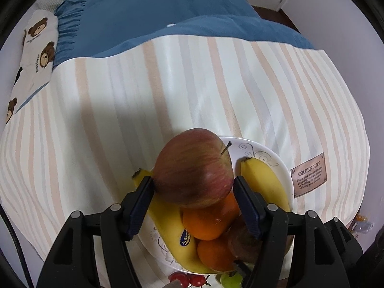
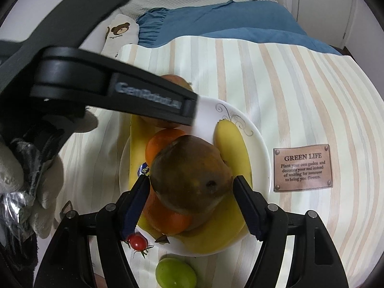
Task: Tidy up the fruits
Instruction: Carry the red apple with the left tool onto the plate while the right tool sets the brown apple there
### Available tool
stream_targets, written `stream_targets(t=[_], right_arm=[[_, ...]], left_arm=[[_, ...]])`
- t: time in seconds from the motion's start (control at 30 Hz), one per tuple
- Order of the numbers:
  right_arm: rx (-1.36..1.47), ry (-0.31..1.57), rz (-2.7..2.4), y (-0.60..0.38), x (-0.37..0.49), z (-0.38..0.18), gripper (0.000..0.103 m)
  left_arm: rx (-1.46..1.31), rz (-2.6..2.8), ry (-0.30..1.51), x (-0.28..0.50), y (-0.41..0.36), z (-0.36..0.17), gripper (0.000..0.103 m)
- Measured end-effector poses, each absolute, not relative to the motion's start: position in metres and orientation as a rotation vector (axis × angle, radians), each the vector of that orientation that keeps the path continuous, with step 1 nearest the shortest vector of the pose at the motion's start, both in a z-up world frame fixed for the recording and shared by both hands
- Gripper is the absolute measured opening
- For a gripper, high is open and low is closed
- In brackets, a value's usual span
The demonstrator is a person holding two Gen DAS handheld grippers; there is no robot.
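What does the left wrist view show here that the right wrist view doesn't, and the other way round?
Only the left wrist view shows the left claw closed on the red apple, its whole body and stem visible above the plate.

Only the right wrist view shows the right claw around the brown pear, and a gloved hand holding the other claw's handle.

Both show the white plate with bananas and oranges, the cherry tomato, the green fruit and the GREEN LIFE label on the striped cloth.
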State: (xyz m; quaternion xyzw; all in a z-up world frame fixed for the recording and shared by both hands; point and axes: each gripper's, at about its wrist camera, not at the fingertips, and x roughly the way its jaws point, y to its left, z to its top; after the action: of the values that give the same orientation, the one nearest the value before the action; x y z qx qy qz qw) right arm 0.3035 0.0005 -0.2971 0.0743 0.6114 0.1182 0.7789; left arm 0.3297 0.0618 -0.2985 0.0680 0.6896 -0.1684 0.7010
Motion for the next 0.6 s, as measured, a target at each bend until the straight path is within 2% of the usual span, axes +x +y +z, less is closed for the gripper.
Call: stream_targets(t=[0.4,0.43,0.53,0.6], right_arm=[[0.180,1.306,0.242,-0.024,0.299,-0.277,0.079],[0.177,1.304,0.238,-0.021,0.297,-0.269,0.081],[0.163,1.300,0.224,-0.023,0.289,-0.256,0.096],[0.135,1.296,0.197,-0.023,0.285,-0.250,0.096]], left_arm=[[0.017,-0.335,1.475,0.314,0.101,-0.270,0.066],[0.004,-0.323,1.458,0.309,0.107,-0.264,0.066],[-0.011,-0.295,1.410,0.299,0.123,-0.251,0.068],[0.002,-0.259,1.372,0.288,0.130,-0.245,0.077]])
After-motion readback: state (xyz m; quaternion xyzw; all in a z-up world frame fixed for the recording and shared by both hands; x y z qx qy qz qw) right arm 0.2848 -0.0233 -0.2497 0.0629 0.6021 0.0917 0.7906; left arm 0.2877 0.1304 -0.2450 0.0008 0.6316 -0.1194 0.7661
